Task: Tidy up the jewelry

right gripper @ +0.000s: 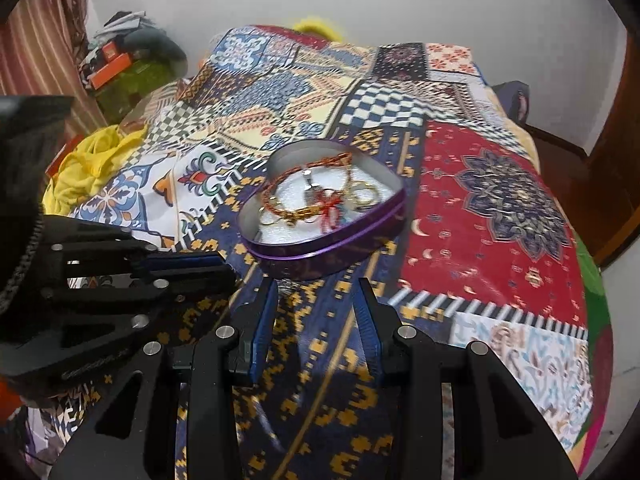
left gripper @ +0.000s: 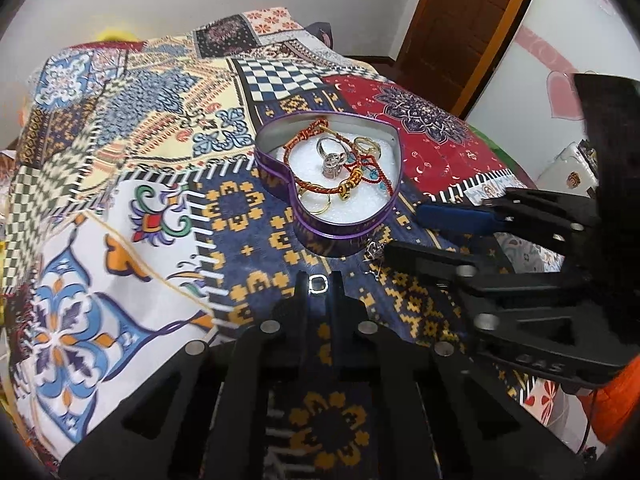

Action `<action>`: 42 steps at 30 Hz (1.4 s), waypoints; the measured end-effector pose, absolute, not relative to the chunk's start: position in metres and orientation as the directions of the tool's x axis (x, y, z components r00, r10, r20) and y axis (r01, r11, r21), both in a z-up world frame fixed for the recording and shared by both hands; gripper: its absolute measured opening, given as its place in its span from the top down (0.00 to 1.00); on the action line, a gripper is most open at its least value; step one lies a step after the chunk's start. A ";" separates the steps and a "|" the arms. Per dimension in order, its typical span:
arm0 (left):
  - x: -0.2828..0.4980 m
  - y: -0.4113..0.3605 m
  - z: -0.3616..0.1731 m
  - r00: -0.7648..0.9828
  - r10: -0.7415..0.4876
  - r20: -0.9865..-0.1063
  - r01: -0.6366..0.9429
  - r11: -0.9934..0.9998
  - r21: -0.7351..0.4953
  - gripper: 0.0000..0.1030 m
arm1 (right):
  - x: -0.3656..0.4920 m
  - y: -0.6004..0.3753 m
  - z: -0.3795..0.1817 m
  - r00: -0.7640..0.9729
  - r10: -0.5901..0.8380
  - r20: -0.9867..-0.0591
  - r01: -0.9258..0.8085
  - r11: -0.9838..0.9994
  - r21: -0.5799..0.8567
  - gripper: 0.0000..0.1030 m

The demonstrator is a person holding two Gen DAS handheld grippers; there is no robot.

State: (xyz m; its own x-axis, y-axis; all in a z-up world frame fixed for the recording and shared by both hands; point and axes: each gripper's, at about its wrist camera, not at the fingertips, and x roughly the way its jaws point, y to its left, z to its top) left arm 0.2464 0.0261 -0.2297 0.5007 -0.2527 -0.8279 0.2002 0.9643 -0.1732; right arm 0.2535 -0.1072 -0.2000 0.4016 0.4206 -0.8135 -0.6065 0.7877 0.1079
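A purple heart-shaped tin (left gripper: 344, 232) lies open on the patterned bedspread; it also shows in the right wrist view (right gripper: 320, 246). Inside on white foam lie red and gold cord bracelets (left gripper: 320, 190), a silver ring (left gripper: 334, 156) and gold rings (left gripper: 364, 144). My left gripper (left gripper: 319, 285) is shut on a small silver ring (left gripper: 318, 283) just in front of the tin. My right gripper (right gripper: 318, 286) is open, its blue-padded fingers near the tin's front wall. A small silver piece (left gripper: 374, 250) lies on the cloth by the tin, beside the right gripper's fingers.
The patchwork bedspread (right gripper: 480, 208) covers the bed. A yellow cloth (right gripper: 92, 164) and cluttered shelf items (right gripper: 120, 64) lie at the left. A wooden door (left gripper: 472, 28) stands at the back right. The bed's edge drops off on the right.
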 end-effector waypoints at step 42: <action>0.243 0.013 -0.160 0.657 -0.237 -0.715 0.192 0.971 -0.146 0.93 | 0.251 -0.121 -0.125 0.549 0.496 -0.673 -0.596 0.797 0.101 0.89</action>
State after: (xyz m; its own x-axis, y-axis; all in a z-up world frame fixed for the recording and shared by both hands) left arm 0.2431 0.0127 -0.1598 0.6573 -0.2374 -0.7152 0.1919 0.9705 -0.1458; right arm 0.2514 -0.1209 -0.1249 0.5489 0.4957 -0.6731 -0.5959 0.7967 0.1007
